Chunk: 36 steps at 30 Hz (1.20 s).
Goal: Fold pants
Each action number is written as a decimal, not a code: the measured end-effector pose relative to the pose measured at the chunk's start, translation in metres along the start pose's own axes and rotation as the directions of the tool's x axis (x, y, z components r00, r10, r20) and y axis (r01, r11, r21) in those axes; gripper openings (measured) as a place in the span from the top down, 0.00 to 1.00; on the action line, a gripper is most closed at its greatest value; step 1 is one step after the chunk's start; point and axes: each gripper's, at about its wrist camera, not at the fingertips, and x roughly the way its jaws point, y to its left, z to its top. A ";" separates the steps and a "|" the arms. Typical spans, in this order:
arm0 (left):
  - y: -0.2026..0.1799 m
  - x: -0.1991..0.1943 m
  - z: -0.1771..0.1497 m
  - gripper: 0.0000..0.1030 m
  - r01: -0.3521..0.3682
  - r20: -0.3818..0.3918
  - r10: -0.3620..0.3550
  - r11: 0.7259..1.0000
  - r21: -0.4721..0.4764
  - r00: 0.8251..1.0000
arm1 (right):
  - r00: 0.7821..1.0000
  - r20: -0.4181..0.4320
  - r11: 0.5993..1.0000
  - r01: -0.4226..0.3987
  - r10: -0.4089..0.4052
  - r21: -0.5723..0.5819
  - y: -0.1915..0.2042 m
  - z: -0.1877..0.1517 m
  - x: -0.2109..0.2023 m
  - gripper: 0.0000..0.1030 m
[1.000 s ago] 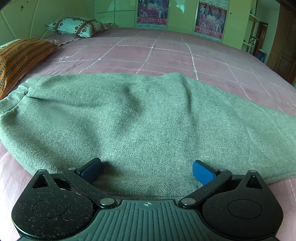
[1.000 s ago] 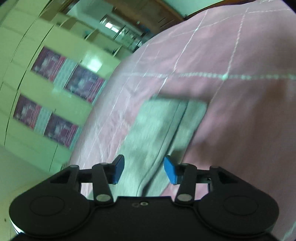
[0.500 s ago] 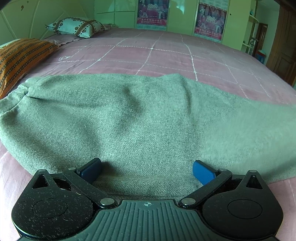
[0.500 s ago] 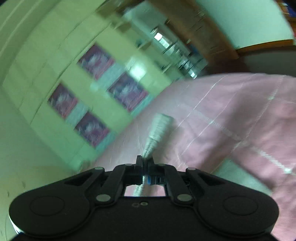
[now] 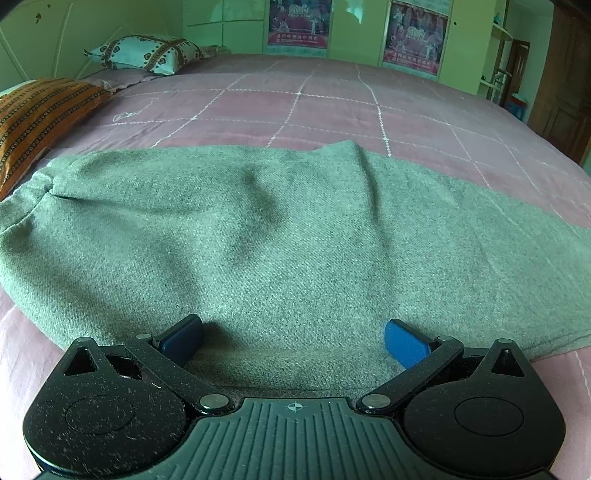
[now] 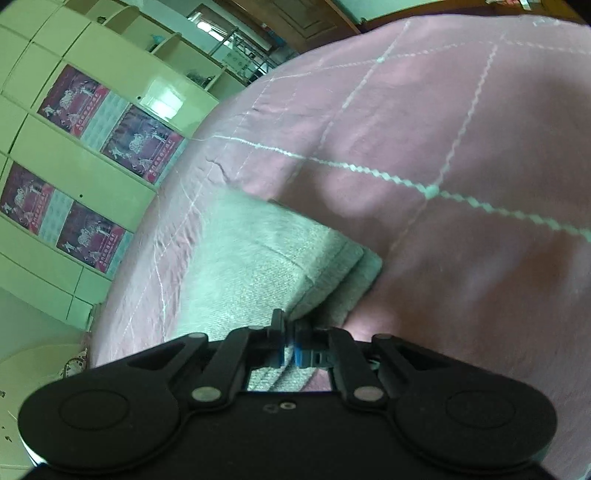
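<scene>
Grey-green woollen pants lie on the pink bed ahead of the left gripper, jaws spread wide over their near edge. The right gripper, open a second ago, now pinches the leg cuffs, ready to fold them over.

Left claw spread wide; right claw pinched closed.

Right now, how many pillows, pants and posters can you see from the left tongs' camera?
Pillows: 2, a patterned white one and an orange striped one
Pants: 1, the grey-green pants
Posters: 2, one beside another
Total: 5
</scene>
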 end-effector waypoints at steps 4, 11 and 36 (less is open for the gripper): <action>0.002 0.000 0.003 0.00 0.014 -0.012 -0.014 1.000 0.010 1.000 | 0.999 0.013 0.999 -0.036 0.036 -0.020 0.015 0.018 -0.001 1.00; 0.007 -0.001 0.006 0.00 0.048 -0.023 -0.047 0.999 0.025 0.999 | 0.999 0.005 0.999 0.052 -0.052 -0.015 0.000 0.016 0.016 1.00; 0.095 -0.034 -0.023 0.00 0.010 0.103 0.021 0.957 -0.291 0.994 | 0.921 -0.326 0.977 -0.212 0.212 0.037 0.095 -0.117 0.035 0.87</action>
